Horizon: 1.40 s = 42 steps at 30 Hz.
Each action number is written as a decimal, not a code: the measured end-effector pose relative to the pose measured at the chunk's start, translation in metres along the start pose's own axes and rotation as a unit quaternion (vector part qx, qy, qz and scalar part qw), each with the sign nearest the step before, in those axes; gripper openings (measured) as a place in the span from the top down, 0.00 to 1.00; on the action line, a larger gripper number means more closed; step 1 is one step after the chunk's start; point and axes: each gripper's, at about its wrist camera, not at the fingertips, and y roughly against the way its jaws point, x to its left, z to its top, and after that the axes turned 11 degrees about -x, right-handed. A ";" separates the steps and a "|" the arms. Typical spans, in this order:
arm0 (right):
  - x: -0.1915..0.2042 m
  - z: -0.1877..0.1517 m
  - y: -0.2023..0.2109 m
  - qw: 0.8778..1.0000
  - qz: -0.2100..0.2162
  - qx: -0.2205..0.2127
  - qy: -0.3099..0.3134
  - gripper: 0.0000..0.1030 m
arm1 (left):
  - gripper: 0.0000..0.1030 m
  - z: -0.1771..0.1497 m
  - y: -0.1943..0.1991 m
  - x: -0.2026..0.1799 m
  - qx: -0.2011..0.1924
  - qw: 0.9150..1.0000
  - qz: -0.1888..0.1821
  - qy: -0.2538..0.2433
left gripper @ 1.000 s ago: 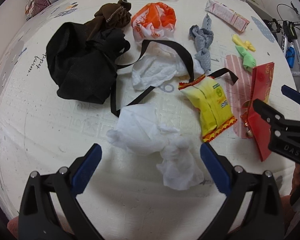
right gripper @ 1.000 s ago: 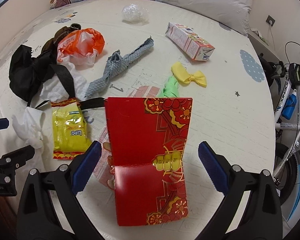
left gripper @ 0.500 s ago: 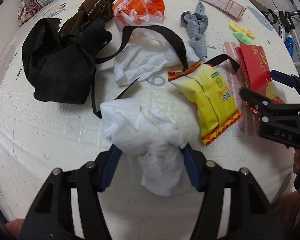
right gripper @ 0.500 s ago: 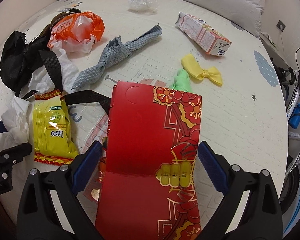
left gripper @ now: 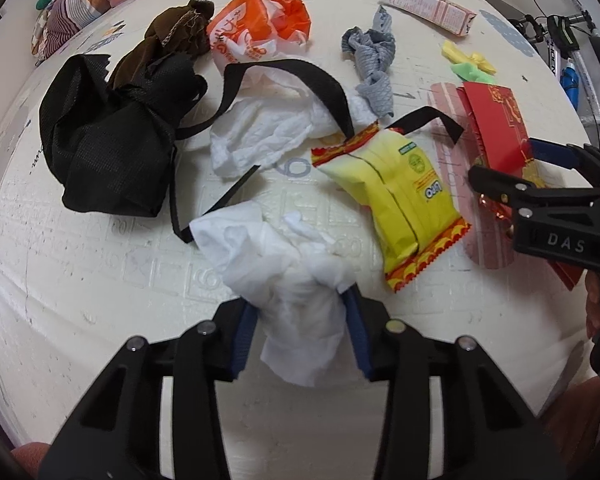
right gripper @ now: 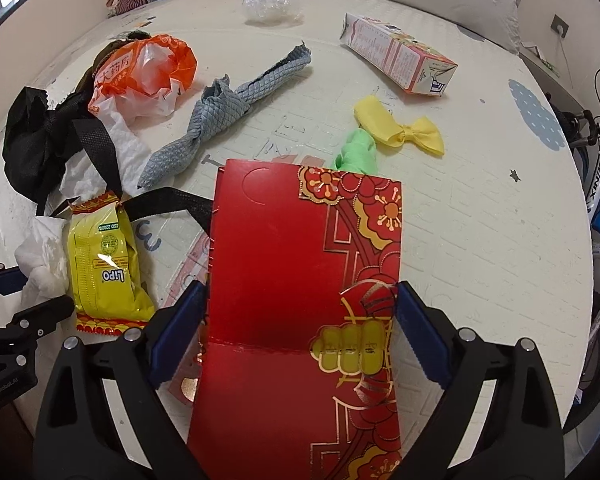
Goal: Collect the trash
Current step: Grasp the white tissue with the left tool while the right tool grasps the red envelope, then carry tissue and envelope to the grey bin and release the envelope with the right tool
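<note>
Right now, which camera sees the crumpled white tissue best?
The left wrist view. The white tissue sits whole and close between the closing jaws of the left gripper, pads pressing its sides. The right wrist view shows only part of it at the left edge, beside the yellow snack packet.

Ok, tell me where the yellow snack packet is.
The yellow snack packet lies left of the red envelope in the right wrist view, with the crumpled white tissue on its other side.

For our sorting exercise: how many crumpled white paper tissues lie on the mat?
2: one crumpled white paper tissue between the left gripper fingers, another under the black strap. More may be hidden.
</note>
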 end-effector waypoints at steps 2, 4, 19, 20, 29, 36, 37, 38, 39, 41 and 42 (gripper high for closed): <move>-0.001 0.001 0.003 1.000 0.011 -0.005 -0.008 0.16 | 0.65 0.001 0.000 -0.002 -0.001 1.000 -0.002 0.001; -0.001 0.001 0.006 1.000 0.013 -0.013 -0.010 0.17 | 0.66 0.002 -0.001 -0.003 -0.002 1.000 -0.005 0.002; -0.023 -0.005 0.086 0.994 -0.013 -0.085 -0.070 0.17 | 0.68 0.029 0.045 0.008 -0.052 0.999 -0.008 0.008; -0.027 -0.008 0.096 0.993 -0.017 -0.092 -0.078 0.17 | 0.68 0.031 0.052 0.004 -0.058 0.998 -0.012 0.005; -0.090 -0.073 0.199 0.975 -0.104 -0.125 -0.151 0.17 | 0.68 0.040 0.117 -0.089 -0.109 0.988 -0.078 -0.076; -0.165 -0.156 0.282 0.943 -0.208 -0.135 -0.224 0.17 | 0.68 0.031 0.150 -0.212 -0.120 0.962 -0.176 -0.170; -0.176 -0.169 0.292 0.937 -0.220 -0.133 -0.235 0.17 | 0.68 0.028 0.153 -0.233 -0.119 0.956 -0.192 -0.186; -0.186 -0.183 0.301 0.932 -0.232 -0.131 -0.246 0.17 | 0.68 0.024 0.156 -0.252 -0.118 0.950 -0.207 -0.201; -0.195 -0.197 0.308 0.926 -0.244 -0.127 -0.257 0.17 | 0.68 0.019 0.158 -0.272 -0.116 0.943 -0.222 -0.219; -0.214 -0.223 0.317 0.915 -0.265 -0.120 -0.278 0.16 | 0.68 0.008 0.161 -0.311 -0.110 0.929 -0.250 -0.250; -0.224 -0.237 0.321 0.910 -0.272 -0.117 -0.289 0.16 | 0.68 0.002 0.161 -0.330 -0.106 0.921 -0.264 -0.266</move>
